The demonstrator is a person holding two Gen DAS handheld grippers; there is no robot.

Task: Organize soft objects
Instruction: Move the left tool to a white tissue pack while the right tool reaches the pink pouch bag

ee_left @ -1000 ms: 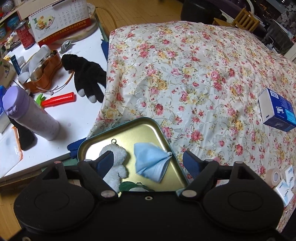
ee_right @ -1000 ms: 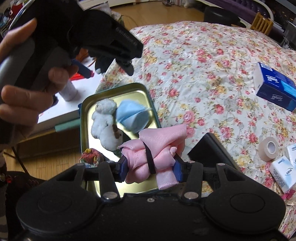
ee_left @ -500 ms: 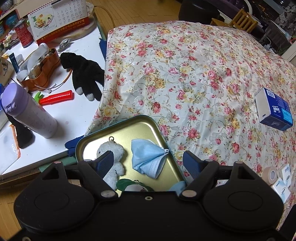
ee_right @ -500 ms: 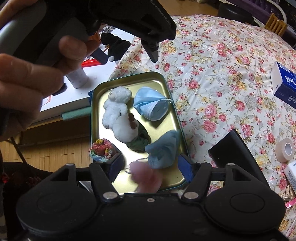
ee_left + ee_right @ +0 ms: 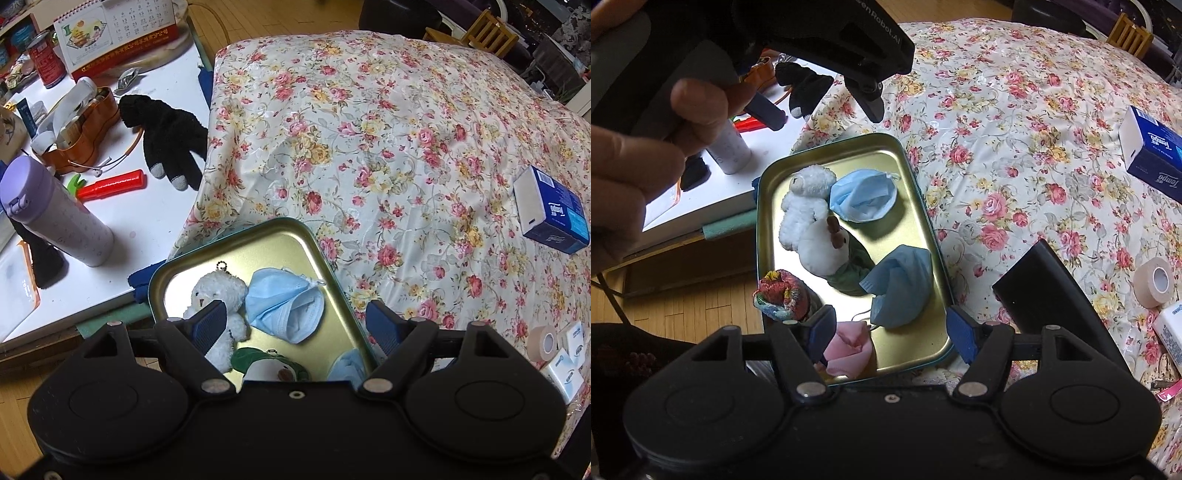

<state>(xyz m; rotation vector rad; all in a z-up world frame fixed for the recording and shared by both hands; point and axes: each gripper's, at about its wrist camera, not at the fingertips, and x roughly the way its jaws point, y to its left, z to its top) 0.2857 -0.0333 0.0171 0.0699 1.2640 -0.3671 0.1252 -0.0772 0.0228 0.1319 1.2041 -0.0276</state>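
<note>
A gold metal tray point(image 5: 923, 221) point(image 5: 236, 243) sits at the edge of the flowered bedspread. It holds a white plush bear point(image 5: 809, 199) point(image 5: 221, 291), a blue face mask point(image 5: 864, 195) point(image 5: 284, 310), a second blue mask point(image 5: 901, 291), a white and green plush point(image 5: 827, 251), a multicoloured knitted piece point(image 5: 779, 295) and a pink cloth bundle point(image 5: 849, 350). My right gripper point(image 5: 890, 332) hangs open over the tray's near end, with the pink bundle lying loose below its left finger. My left gripper point(image 5: 295, 321) is open above the tray and holds nothing. A black glove point(image 5: 166, 140) lies on the white table.
On the white table stand a purple bottle point(image 5: 55, 210), a red carrot-shaped item point(image 5: 114, 182), an orange tin point(image 5: 77, 129) and a calendar point(image 5: 118, 33). The bedspread carries a blue tissue box point(image 5: 550, 206), a tape roll point(image 5: 1154, 282), small white boxes point(image 5: 569, 362) and a black slab point(image 5: 1045, 295).
My right gripper opened and let go of the pink cloth bundle, which dropped into the tray's near corner. The left gripper stayed open in about the same place.
</note>
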